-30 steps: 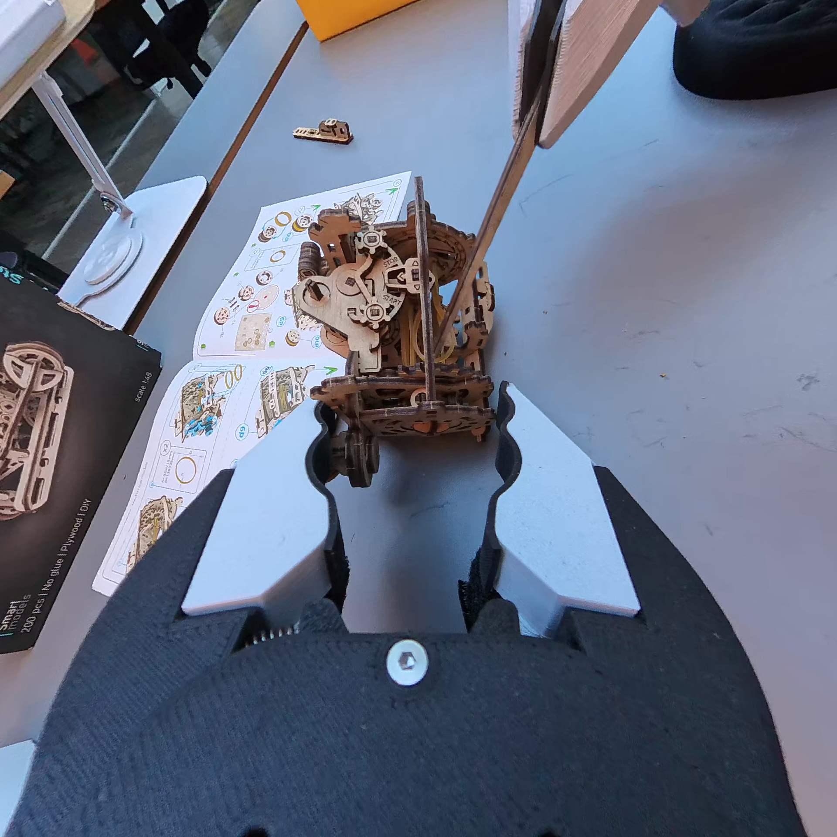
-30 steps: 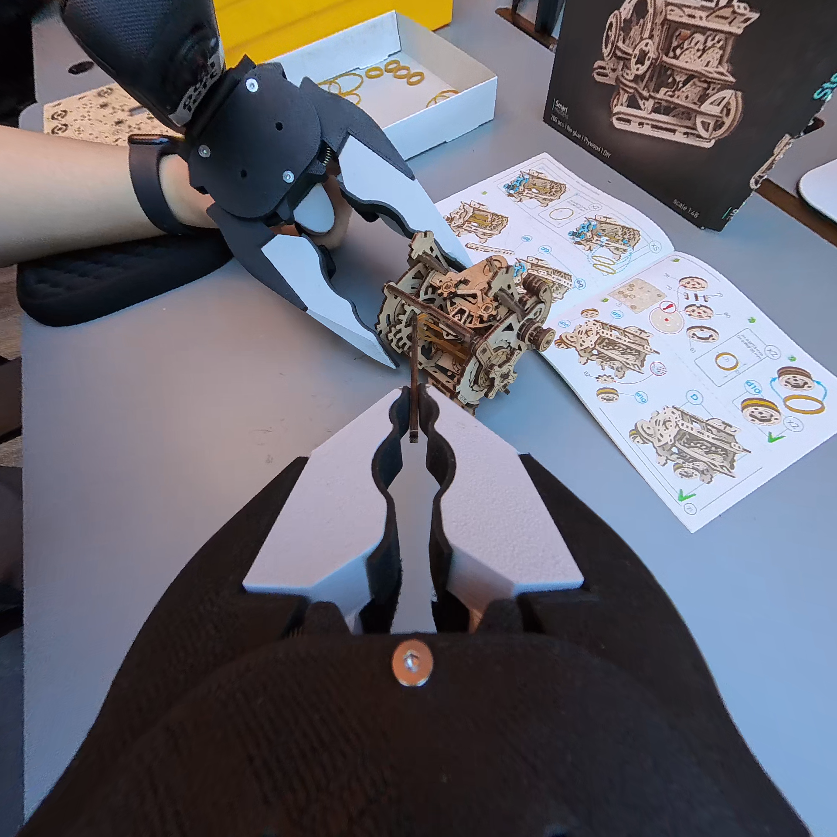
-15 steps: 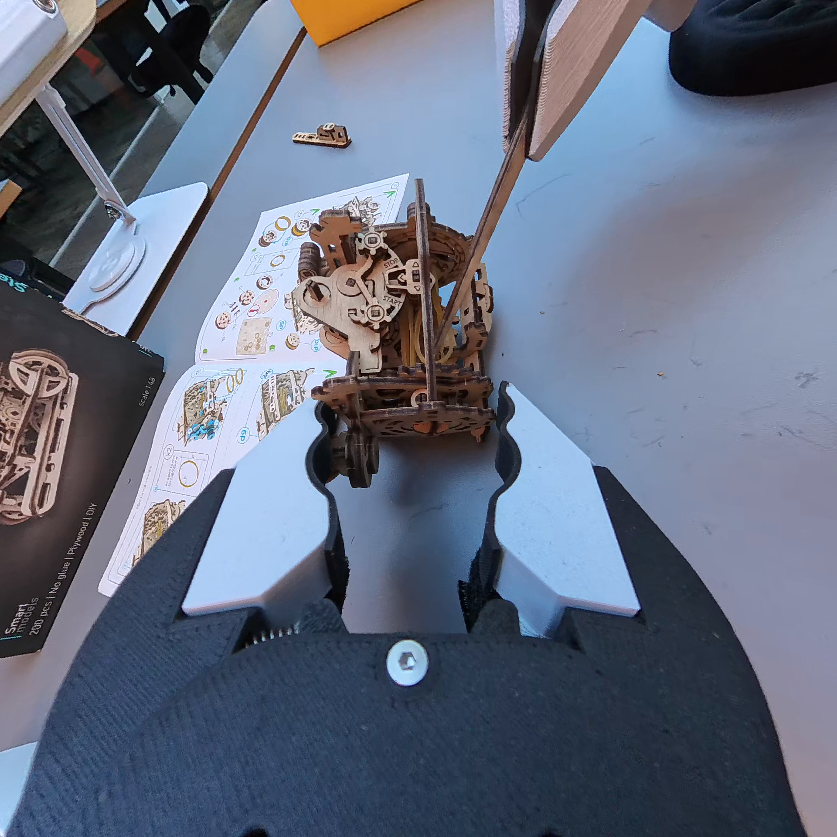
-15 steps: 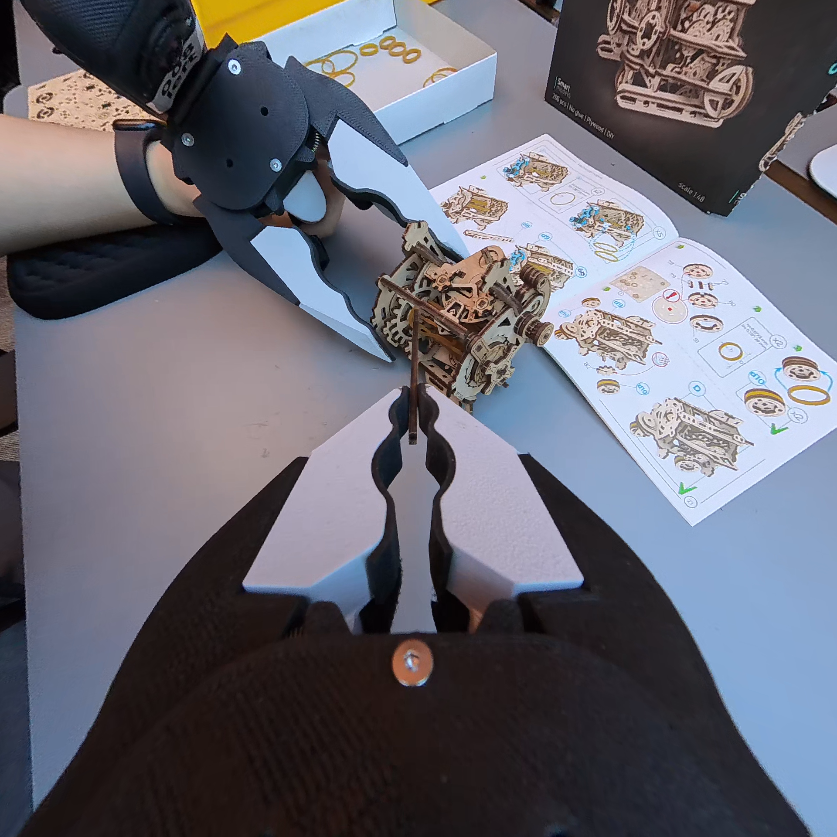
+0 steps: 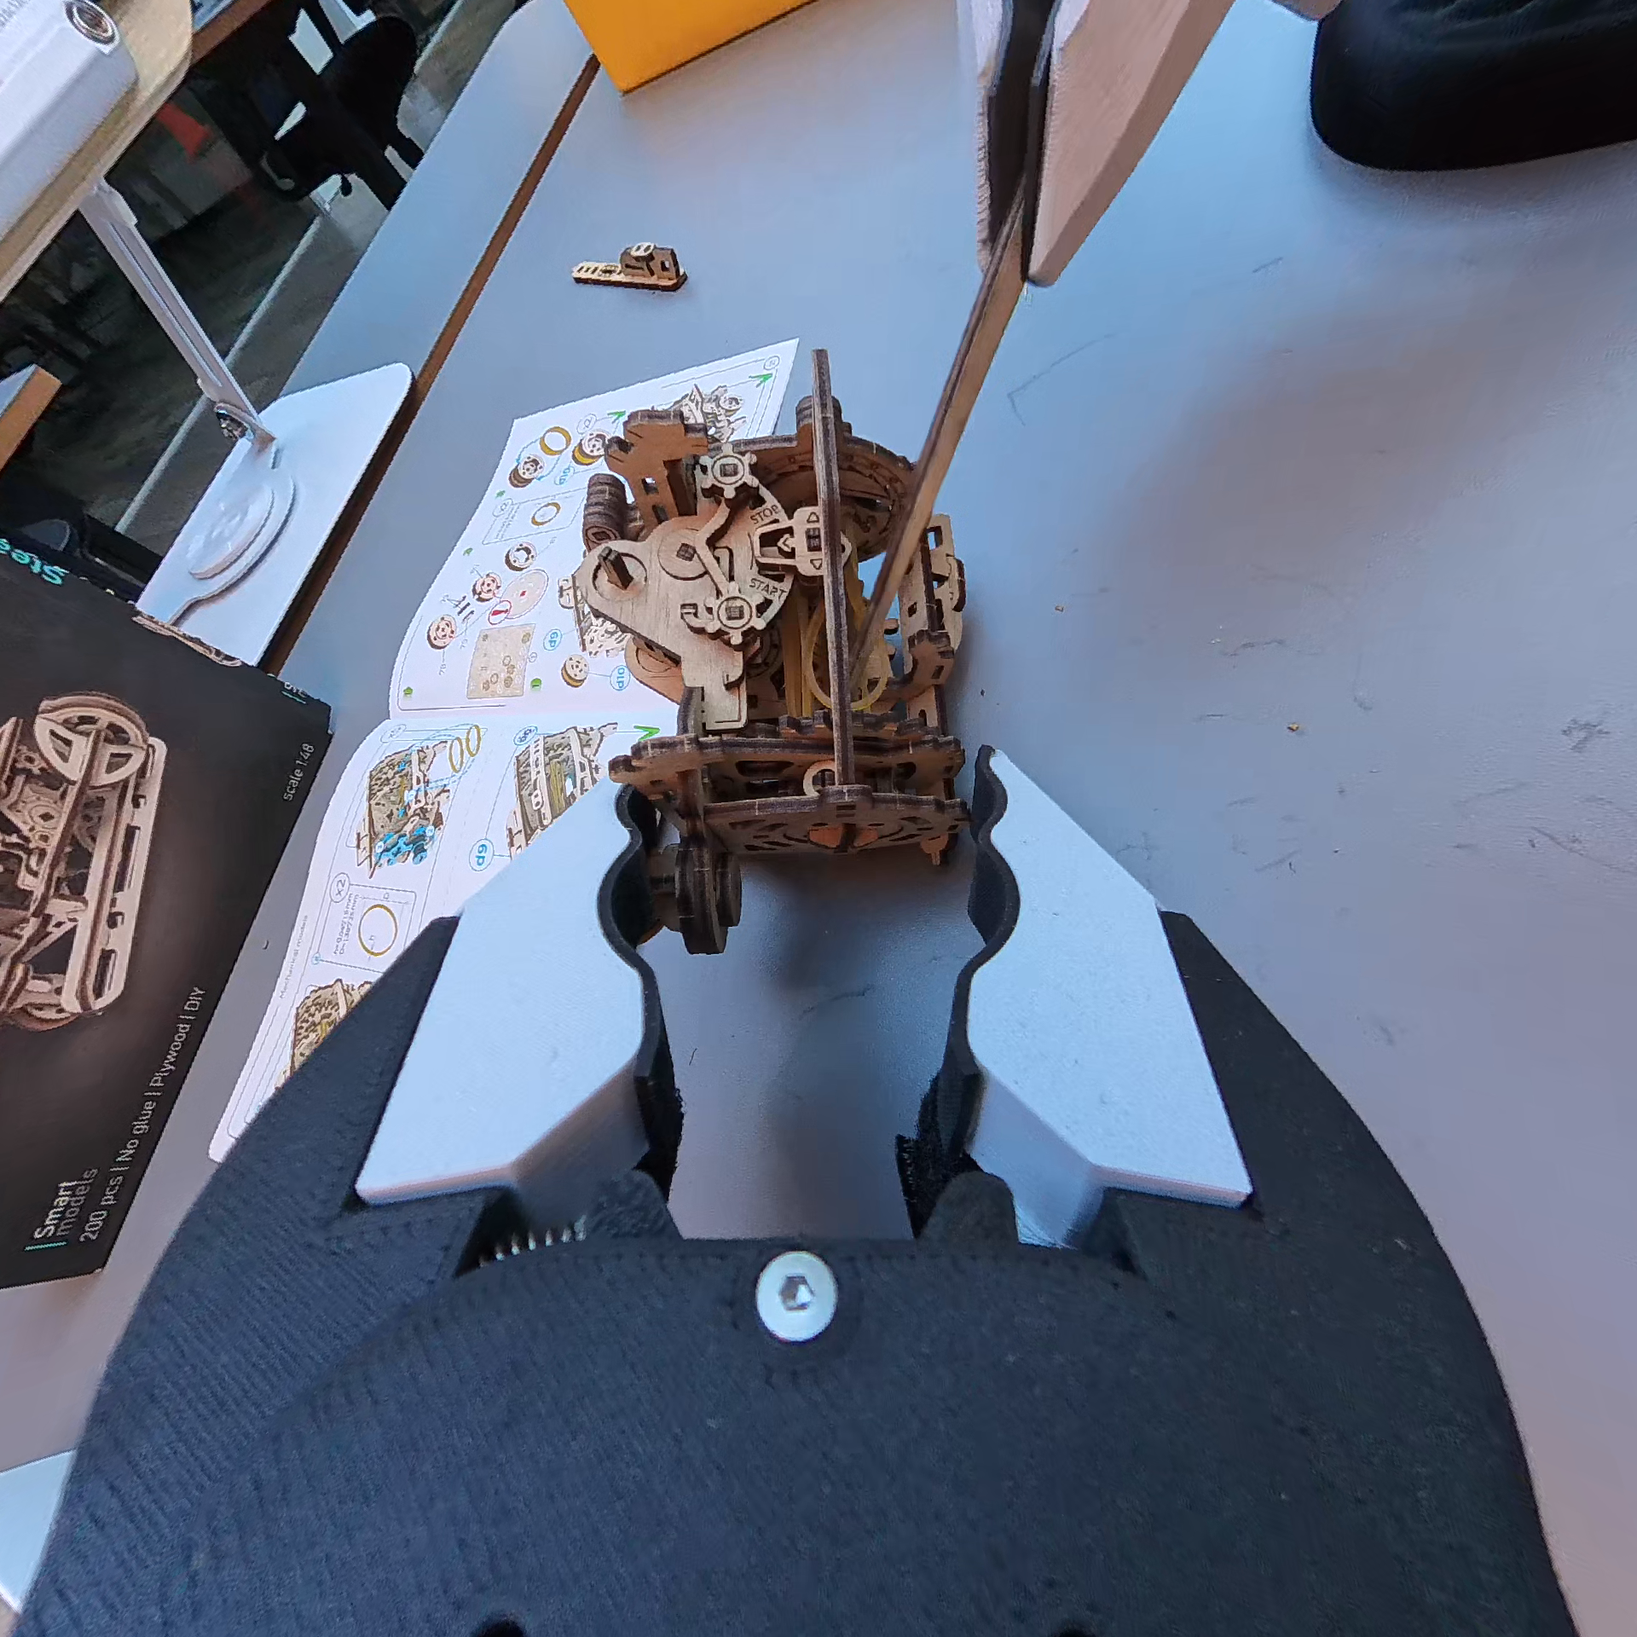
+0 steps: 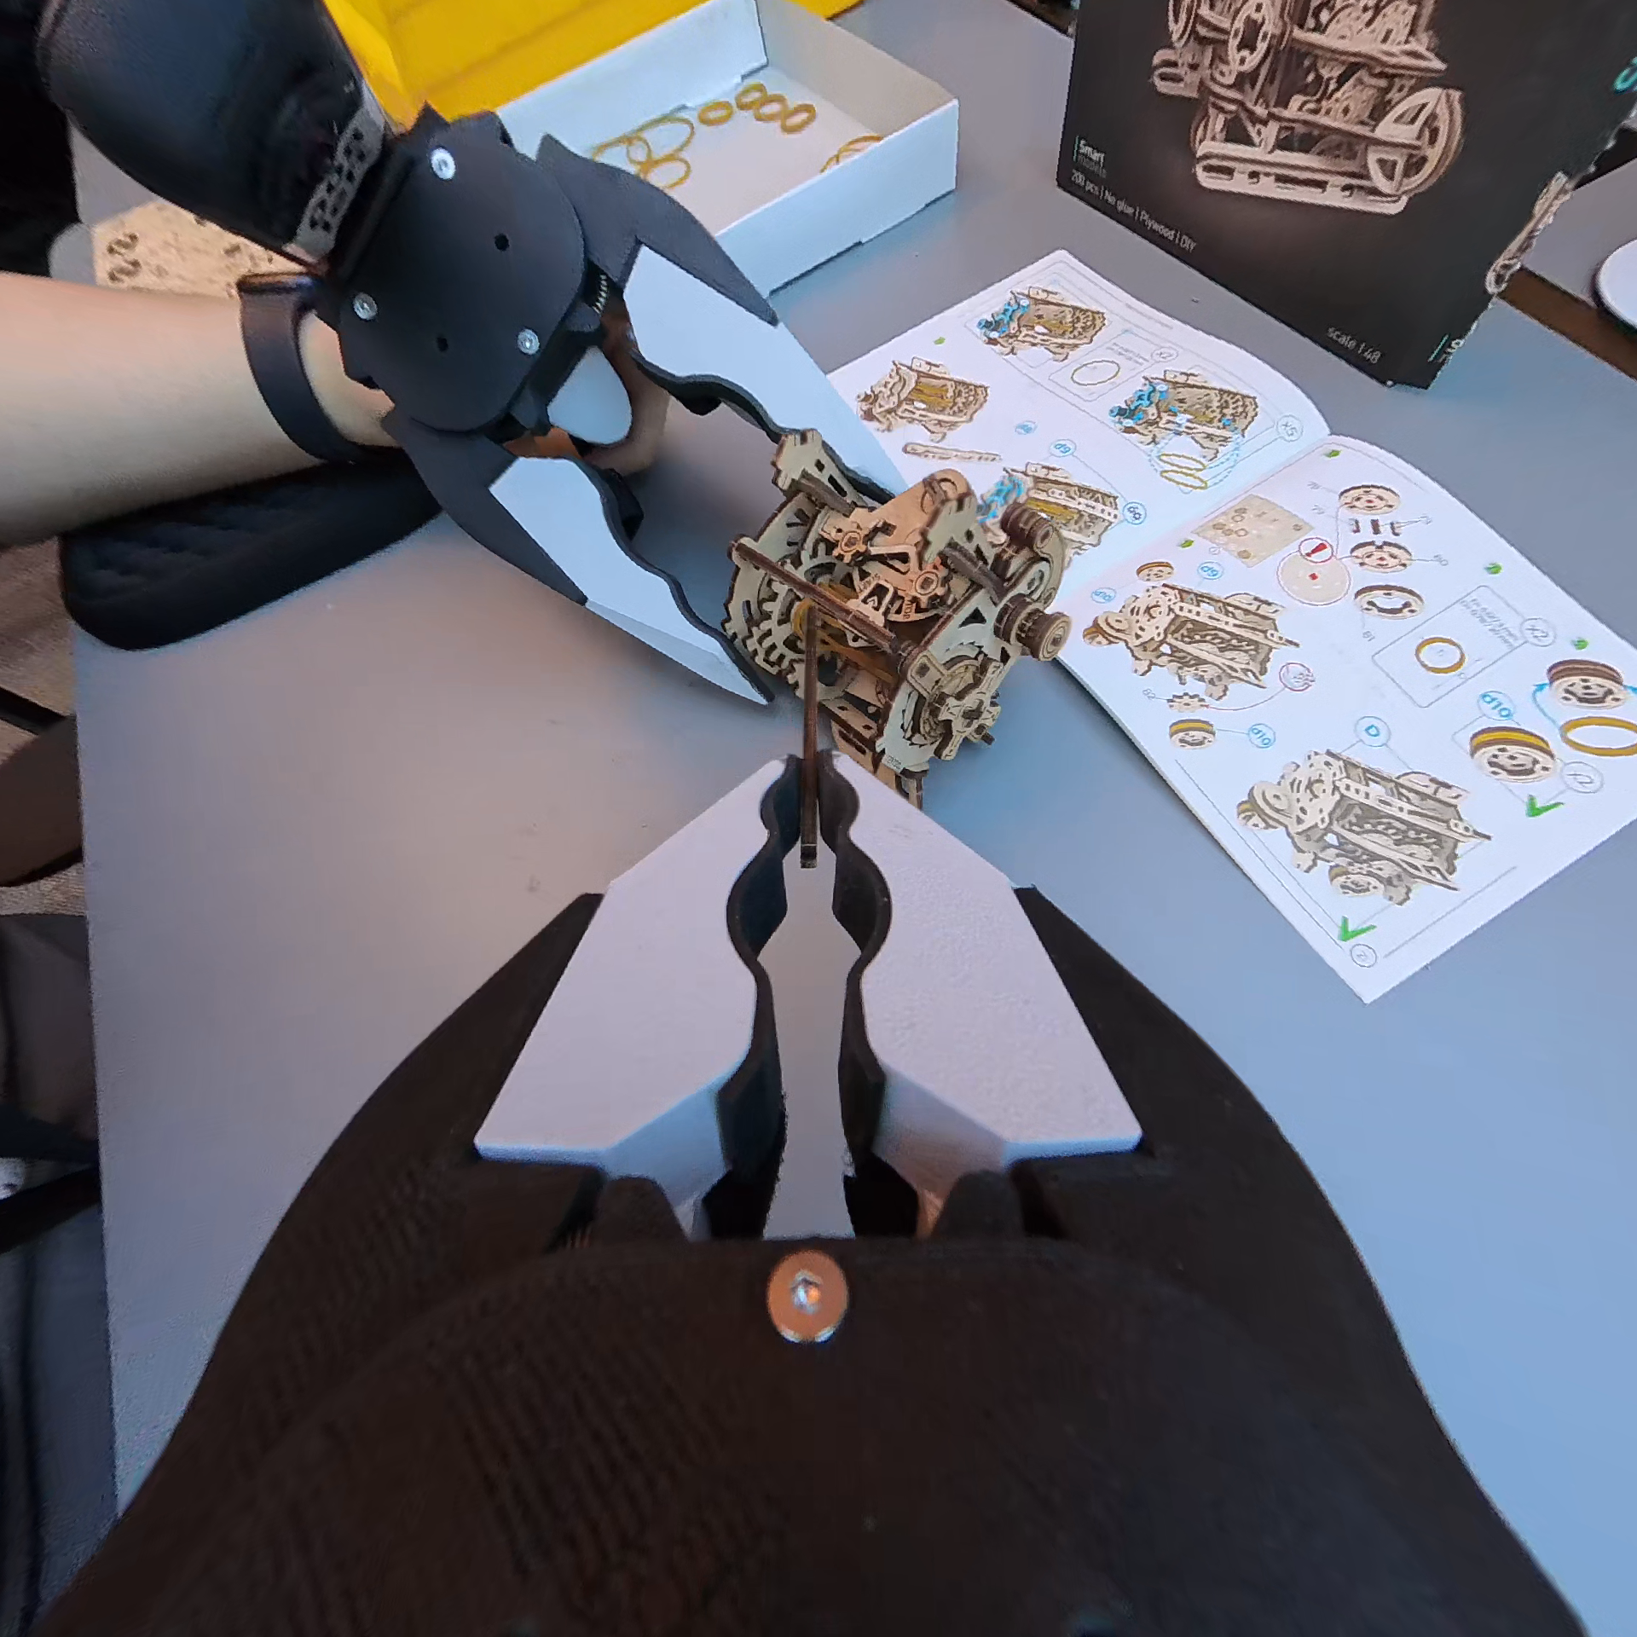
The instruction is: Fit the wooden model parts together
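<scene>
The wooden model (image 5: 779, 673), a gear mechanism with yellow rubber bands inside, stands on the grey table (image 5: 1329, 620). My left gripper (image 5: 802, 788) is closed on the model's near base plate, one finger on each side; it also shows in the right wrist view (image 6: 735, 567). My right gripper (image 6: 806, 771) is shut on a thin dark wooden stick (image 6: 810, 691). The stick's far end reaches into the model (image 6: 895, 620) among the rubber bands. In the left wrist view the right gripper (image 5: 1032, 257) comes in from the top with the stick (image 5: 952, 416) slanting down.
An open instruction booklet (image 6: 1284, 638) lies beside the model. A black product box (image 6: 1284, 177) stands behind it. A white tray (image 6: 886, 177) holds rubber bands. A small loose wooden part (image 5: 631, 268) lies farther off. A black pad (image 6: 221, 549) lies under the person's forearm. Across from one pair of fingers to the other is roughly 9 cm.
Almost nothing. The right gripper and stick have shifted slightly, with the stick's end still inside the model. The left gripper keeps its hold on the base.
</scene>
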The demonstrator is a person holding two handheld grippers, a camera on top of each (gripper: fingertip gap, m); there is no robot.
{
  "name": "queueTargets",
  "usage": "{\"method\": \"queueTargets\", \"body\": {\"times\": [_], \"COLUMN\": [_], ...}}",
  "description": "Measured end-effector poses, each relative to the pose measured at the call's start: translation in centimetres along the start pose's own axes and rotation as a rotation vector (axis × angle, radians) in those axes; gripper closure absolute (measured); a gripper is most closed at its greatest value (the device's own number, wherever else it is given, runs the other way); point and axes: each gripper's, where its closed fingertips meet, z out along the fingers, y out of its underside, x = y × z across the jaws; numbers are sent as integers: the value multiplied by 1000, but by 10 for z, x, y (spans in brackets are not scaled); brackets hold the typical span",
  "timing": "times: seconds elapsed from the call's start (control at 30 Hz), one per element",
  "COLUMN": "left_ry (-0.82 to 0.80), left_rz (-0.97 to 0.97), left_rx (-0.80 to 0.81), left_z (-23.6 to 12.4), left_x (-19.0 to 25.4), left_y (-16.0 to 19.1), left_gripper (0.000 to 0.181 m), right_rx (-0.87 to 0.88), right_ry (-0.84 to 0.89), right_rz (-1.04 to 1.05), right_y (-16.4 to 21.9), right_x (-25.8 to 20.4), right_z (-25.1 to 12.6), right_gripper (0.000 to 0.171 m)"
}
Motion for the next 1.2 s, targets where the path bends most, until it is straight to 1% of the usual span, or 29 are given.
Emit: {"method": "queueTargets", "body": {"times": [0.17,0.37,0.6,1.2], "left_ry": [-7,-7,-7,-15], "left_rz": [17,15,15,27], "left_rx": [-2,-4,-5,-8], "left_z": [1,1,2,1], "left_x": [-1,-1,-2,0], "left_y": [0,0,0,-1], "left_gripper": [111,111,111,112], "right_rx": [-42,-12,-28,-142], "right_ry": [13,-7,11,124], "right_rz": [-26,-18,-60,-184], "right_y": [5,0,0,-8], "right_x": [-2,-5,-9,-16], "right_z": [4,2,4,3], "right_gripper": [170,170,170,170]}}
